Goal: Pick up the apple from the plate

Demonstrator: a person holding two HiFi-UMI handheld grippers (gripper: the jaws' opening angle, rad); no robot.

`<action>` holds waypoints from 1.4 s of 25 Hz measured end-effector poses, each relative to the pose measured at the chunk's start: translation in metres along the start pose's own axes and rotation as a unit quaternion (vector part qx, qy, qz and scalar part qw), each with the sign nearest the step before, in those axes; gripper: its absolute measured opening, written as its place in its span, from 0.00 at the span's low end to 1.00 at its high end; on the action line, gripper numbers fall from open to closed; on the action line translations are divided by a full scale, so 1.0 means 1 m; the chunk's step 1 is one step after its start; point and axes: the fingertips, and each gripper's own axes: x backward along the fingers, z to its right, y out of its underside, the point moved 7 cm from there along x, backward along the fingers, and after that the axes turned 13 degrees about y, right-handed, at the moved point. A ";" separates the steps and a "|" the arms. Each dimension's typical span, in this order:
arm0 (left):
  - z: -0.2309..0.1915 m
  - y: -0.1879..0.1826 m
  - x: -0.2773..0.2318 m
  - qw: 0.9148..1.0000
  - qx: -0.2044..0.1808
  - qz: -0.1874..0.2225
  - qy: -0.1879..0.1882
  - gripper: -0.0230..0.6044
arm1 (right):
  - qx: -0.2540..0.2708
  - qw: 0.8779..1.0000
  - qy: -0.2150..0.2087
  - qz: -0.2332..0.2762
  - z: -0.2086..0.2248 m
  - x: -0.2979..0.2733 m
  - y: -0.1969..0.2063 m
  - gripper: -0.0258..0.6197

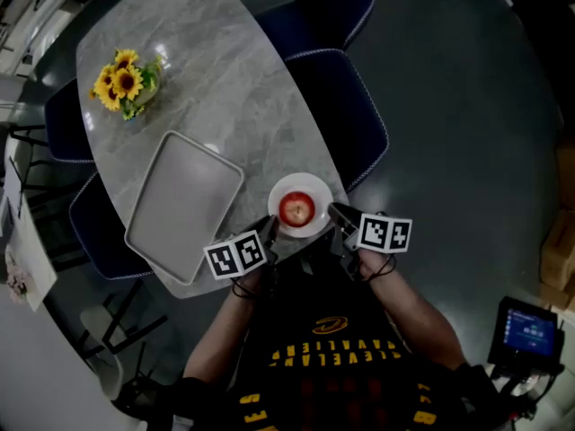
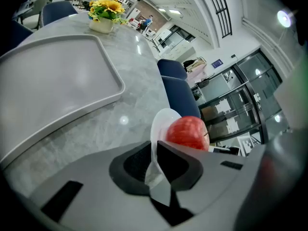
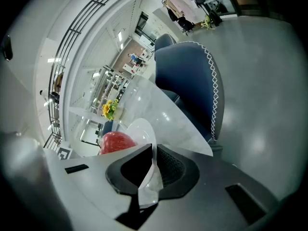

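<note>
A red apple (image 1: pixel 296 209) lies on a small white plate (image 1: pixel 306 180) over the near edge of the grey marble table (image 1: pixel 225 70). My left gripper (image 1: pixel 269 230) is shut on the plate's left rim and my right gripper (image 1: pixel 335 215) on its right rim. In the left gripper view the plate (image 2: pixel 161 121) runs edge-on between the dark pads of the left gripper (image 2: pixel 155 151), with the apple (image 2: pixel 187 133) just beyond. The right gripper view shows the right gripper (image 3: pixel 153 159) pinching the plate (image 3: pixel 142 129), and the apple (image 3: pixel 117 142) to the left.
A grey tray (image 1: pixel 184 205) lies on the table left of the plate. A vase of sunflowers (image 1: pixel 126 81) stands at the far end. Blue chairs (image 1: pixel 346 106) line the table's right side, and dark floor (image 1: pixel 467 133) lies beyond. The person's torso is close below the plate.
</note>
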 end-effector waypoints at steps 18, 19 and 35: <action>0.006 -0.001 -0.034 0.998 -0.038 -0.056 -0.013 0.10 | -0.055 0.998 0.023 0.017 0.032 0.004 0.008 0.10; 0.005 -0.001 -0.035 0.997 -0.040 -0.059 -0.014 0.10 | -0.057 0.998 0.025 0.017 0.033 0.004 0.009 0.10; 0.001 0.003 -0.045 0.996 -0.046 -0.077 -0.027 0.10 | -0.063 0.997 0.036 0.010 0.044 -0.002 0.014 0.10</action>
